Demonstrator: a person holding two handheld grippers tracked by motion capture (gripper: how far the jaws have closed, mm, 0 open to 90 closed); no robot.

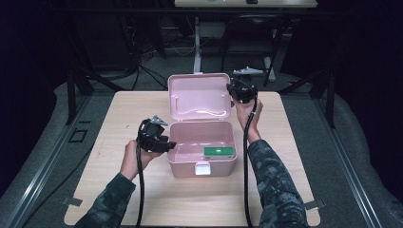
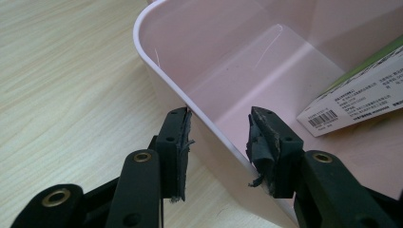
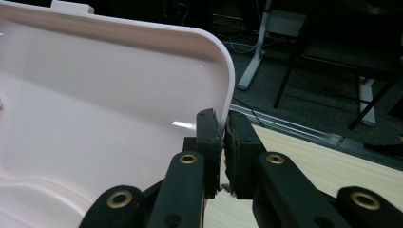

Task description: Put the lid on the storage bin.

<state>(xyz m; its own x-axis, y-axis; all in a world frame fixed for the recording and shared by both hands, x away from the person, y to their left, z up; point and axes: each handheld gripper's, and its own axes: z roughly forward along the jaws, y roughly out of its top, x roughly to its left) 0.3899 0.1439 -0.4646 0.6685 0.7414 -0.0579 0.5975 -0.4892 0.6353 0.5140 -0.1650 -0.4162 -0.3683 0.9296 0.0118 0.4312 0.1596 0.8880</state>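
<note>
2 black jaws of the left gripper (image 2: pixel 218 142) stand wide apart astride the left wall of the pink box (image 2: pixel 228 61), one pad just outside the rim and touching it, the other inside the box with a gap to the wall, so nothing is clamped. In the high view this left gripper (image 1: pixel 164 142) sits at the box's left rim, held by the left hand (image 1: pixel 134 159). The right gripper (image 3: pixel 223 142) has its 2 jaws drawn narrow, nearly meeting, with the right edge of the raised lid (image 3: pixel 119 109) running down into the slim gap between them; whether the pads actually press the lid I cannot tell. From above, the right gripper (image 1: pixel 236 91) is at the lid's right edge, near its upper corner, with the right hand (image 1: pixel 247 114) below it. The pink box (image 1: pixel 202 161) stands near the middle of the table (image 1: pixel 119 118), its lid (image 1: pixel 198 95) upright toward the far edge. Inside, at the front right corner, lies a green and white carton (image 1: pixel 219 152); the left gripper view shows this carton (image 2: pixel 356 104) bearing 1 barcode and small print too fine to read.
</note>
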